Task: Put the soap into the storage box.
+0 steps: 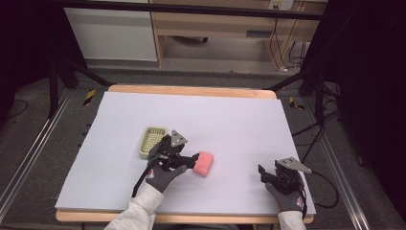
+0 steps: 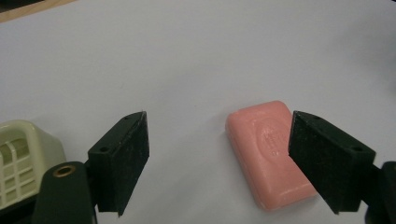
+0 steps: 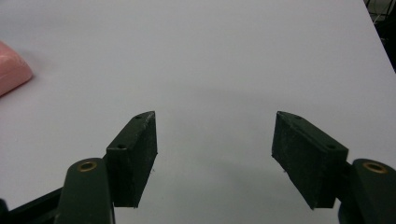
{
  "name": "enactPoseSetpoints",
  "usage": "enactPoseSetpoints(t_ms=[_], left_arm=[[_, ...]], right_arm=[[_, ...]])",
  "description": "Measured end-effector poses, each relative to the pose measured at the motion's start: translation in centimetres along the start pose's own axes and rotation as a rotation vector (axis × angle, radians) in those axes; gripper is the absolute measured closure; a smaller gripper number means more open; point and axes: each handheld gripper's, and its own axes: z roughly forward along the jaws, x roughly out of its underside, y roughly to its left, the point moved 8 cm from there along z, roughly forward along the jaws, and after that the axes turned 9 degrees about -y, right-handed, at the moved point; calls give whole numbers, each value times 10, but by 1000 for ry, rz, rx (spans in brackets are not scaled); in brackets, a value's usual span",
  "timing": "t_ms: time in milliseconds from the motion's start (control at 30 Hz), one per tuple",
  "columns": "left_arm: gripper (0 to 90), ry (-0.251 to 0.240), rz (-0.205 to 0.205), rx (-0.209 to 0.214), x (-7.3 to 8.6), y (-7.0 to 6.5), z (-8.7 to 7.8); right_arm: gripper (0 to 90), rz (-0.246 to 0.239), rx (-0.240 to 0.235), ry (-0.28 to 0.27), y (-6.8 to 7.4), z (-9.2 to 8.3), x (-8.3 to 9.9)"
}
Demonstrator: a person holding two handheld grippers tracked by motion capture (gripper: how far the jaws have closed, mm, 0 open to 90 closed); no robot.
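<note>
The soap (image 2: 271,154) lies flat on the bench (image 1: 239,120), just right of the left gripper (image 2: 219,154), whose spread jaws hold nothing. The gripper should be centred over the narrow sides before it is clenched, clear of the basket (image 1: 151,141). The right gripper (image 3: 215,154) rests released, well apart.

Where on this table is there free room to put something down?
The far half of the table, beyond the soap dish and pink soap, is bare. So is the stretch between soap and right gripper. It is crowded around the left gripper.
</note>
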Motion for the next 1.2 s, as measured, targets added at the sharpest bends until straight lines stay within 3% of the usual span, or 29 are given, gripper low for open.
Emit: enactPoseSetpoints(t_ms=[400,1200], left_arm=[[199,9,1,15,-3,-10,9],[186,80,25,61,9,-34,35]], right_arm=[[312,-1,-2,-1,0,0,0],[312,-2,-7,5,1,0,0]])
